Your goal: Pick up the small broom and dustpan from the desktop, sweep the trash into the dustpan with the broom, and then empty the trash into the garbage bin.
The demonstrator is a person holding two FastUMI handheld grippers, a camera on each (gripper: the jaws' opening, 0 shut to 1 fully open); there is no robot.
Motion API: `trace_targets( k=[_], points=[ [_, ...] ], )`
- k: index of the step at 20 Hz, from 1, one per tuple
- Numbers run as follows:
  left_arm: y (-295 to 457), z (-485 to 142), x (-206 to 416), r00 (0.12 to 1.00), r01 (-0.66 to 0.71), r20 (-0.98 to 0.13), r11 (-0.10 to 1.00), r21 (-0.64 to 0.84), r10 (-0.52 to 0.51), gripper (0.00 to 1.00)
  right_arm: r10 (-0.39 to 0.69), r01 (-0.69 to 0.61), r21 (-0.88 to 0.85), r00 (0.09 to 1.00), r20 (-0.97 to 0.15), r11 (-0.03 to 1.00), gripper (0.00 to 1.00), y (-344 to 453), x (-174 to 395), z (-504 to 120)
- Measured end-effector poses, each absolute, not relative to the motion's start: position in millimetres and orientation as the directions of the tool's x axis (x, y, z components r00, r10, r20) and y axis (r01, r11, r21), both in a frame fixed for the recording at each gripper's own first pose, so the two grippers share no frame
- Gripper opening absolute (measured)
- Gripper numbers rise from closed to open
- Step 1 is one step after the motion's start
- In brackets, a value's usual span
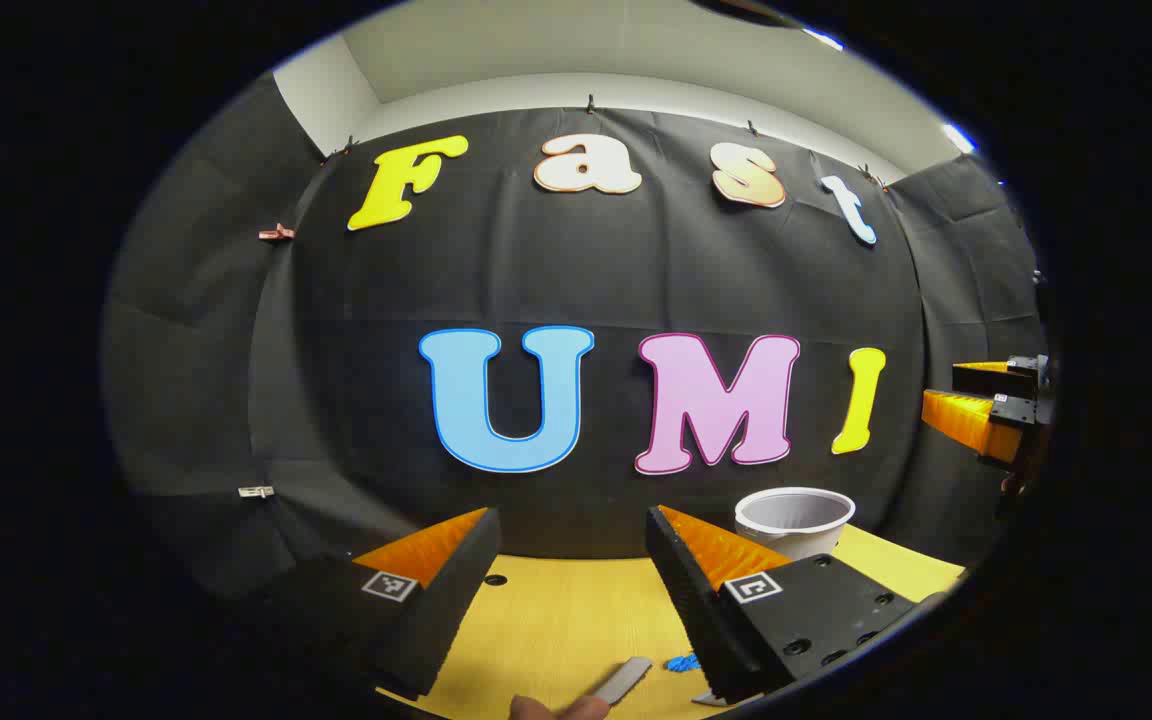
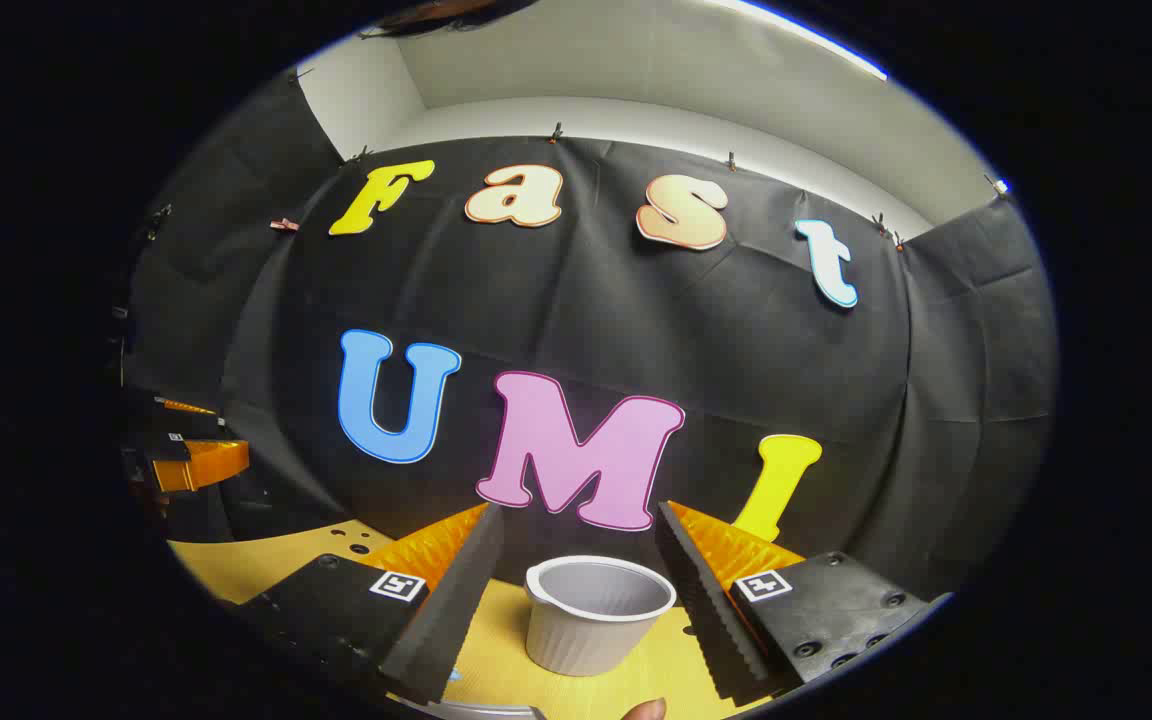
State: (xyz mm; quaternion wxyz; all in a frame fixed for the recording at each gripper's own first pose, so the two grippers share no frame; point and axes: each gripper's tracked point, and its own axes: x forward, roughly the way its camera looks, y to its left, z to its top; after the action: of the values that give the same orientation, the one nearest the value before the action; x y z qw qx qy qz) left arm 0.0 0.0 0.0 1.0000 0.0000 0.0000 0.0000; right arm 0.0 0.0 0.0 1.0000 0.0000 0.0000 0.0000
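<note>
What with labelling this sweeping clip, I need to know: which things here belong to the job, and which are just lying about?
Job: white garbage bin, blue trash bits, grey handle (broom or dustpan, unclear), left claw, right claw, both open.
Lying about: wall clip, small white tag on the cloth.

The right tool (image 2: 576, 575) hangs above the table (image 2: 266, 565) with its fingers spread wide and nothing between the pads. Just ahead of it, seen in the gap between the fingers, a white ribbed bin (image 2: 598, 612) stands upright and open on the table, touching neither finger. Far off to the tool's left, the left tool (image 2: 186, 445) is held above the table's edge, its fingers apart. A fingertip (image 2: 644, 710) pokes in below the bin, close under the right tool.
</note>
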Motion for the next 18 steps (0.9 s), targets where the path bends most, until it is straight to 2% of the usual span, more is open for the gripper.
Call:
trace_targets(
  k=[6, 7, 8, 12, 13, 14, 18],
  points=[
    [1, -5, 2, 1.0, 0.022, -0.008, 1.0, -0.009, -0.022, 0.95, 0.001, -0.001, -0.011, 1.0, -0.002, 1.0, 0.96, 4, -2, 1],
    [3, -4, 2, 1.0, 0.021, -0.007, 1.0, -0.009, -0.021, 0.95, 0.002, -0.002, -0.013, 1.0, -0.003, 1.0, 0.93, 6, -2, 1],
    [3, -6, 3, 1.0, 0.022, -0.008, 1.0, -0.008, -0.022, 0.95, 0.002, -0.002, -0.016, 1.0, -0.003, 1.0, 0.96, 6, -2, 1],
    [5, -8, 4, 1.0, 0.027, -0.011, 1.0, -0.004, -0.027, 0.95, 0.003, -0.004, -0.016, 1.0, -0.013, 1.0, 0.96, 9, -2, -3],
    [6, -8, 4, 1.0, 0.028, -0.011, 1.0, -0.003, -0.028, 0.95, 0.005, -0.005, -0.015, 1.0, -0.017, 1.0, 0.93, 9, -1, -4],
    [6, -10, 5, 1.0, 0.028, -0.013, 1.0, -0.002, -0.028, 0.95, 0.008, -0.008, -0.012, 1.0, -0.022, 1.0, 0.96, 10, -1, -6],
    [8, -17, 8, 0.999, 0.03, -0.027, 0.999, -0.012, -0.03, 0.95, 0.084, -0.087, -0.02, 0.991, -0.109, 0.996, 0.96, 23, -7, -31]
  ],
)
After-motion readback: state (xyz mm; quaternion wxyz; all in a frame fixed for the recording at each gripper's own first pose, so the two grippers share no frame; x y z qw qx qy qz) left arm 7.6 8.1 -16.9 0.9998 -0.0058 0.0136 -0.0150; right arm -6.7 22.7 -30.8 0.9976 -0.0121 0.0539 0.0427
